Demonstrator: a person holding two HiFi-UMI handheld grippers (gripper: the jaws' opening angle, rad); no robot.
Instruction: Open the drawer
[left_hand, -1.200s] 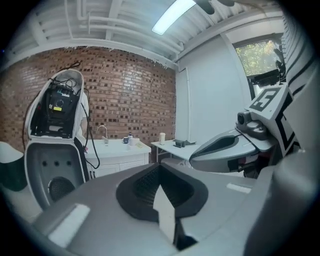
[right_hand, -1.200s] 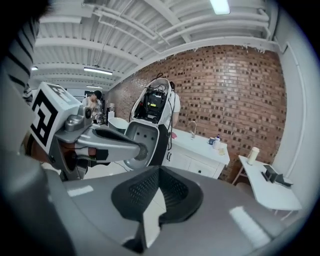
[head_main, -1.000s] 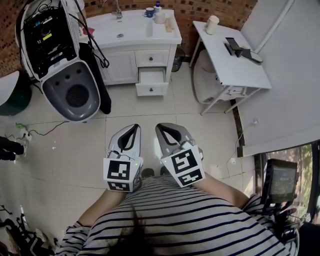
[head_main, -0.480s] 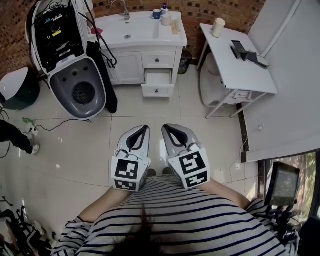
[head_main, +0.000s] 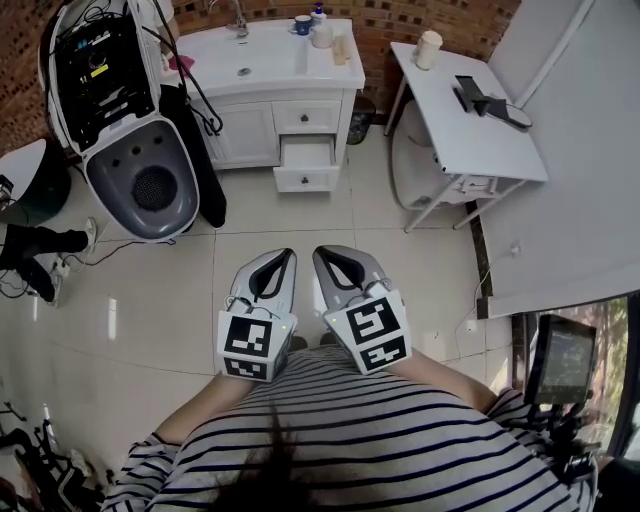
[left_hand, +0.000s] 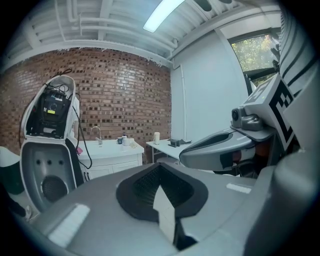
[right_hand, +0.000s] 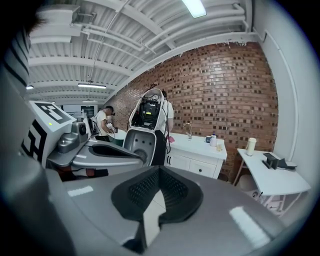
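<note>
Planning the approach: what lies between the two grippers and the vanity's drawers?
Only bare tiled floor, in the head view, from the left gripper and right gripper to the drawers.

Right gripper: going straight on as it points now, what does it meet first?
Nothing close. The right gripper aims toward the vanity and its drawers, but probably meets the floor first. Depth is unclear.

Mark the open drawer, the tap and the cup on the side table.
drawer (head_main: 305, 180): head view, on its front panel.
tap (head_main: 238, 20): head view, on its neck.
cup (head_main: 428, 49): head view, on its side.
</note>
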